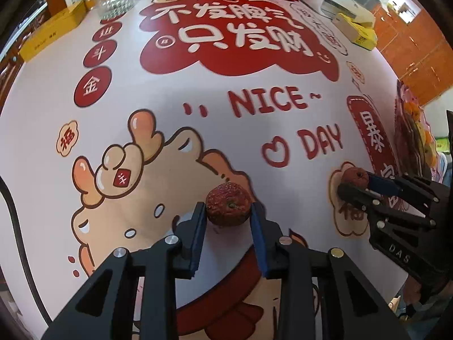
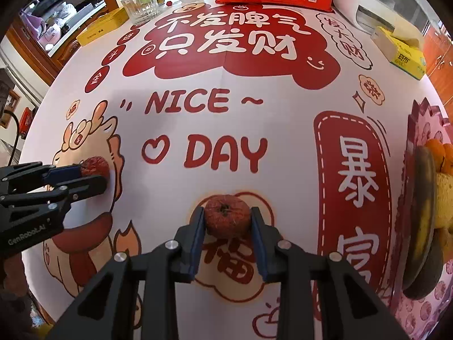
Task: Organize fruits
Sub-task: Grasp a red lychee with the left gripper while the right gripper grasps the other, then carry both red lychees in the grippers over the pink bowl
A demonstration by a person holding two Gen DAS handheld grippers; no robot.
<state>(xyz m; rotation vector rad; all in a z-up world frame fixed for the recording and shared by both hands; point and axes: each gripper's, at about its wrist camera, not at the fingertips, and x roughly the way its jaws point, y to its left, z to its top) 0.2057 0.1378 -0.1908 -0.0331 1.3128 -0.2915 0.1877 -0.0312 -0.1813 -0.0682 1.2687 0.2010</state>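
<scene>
While your left gripper (image 1: 228,212) clamps its fingers on one wrinkled red fruit (image 1: 228,207), your right gripper (image 2: 227,215) pinches another red fruit (image 2: 227,216) above the table (image 2: 283,107).

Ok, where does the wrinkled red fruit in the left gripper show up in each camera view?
Left wrist view: the wrinkled red fruit sits low centre, between the left gripper's fingers.
Right wrist view: the same fruit is at the far left edge, at that gripper's tips.
Shared landmark: the red heart beside DAY.
</scene>
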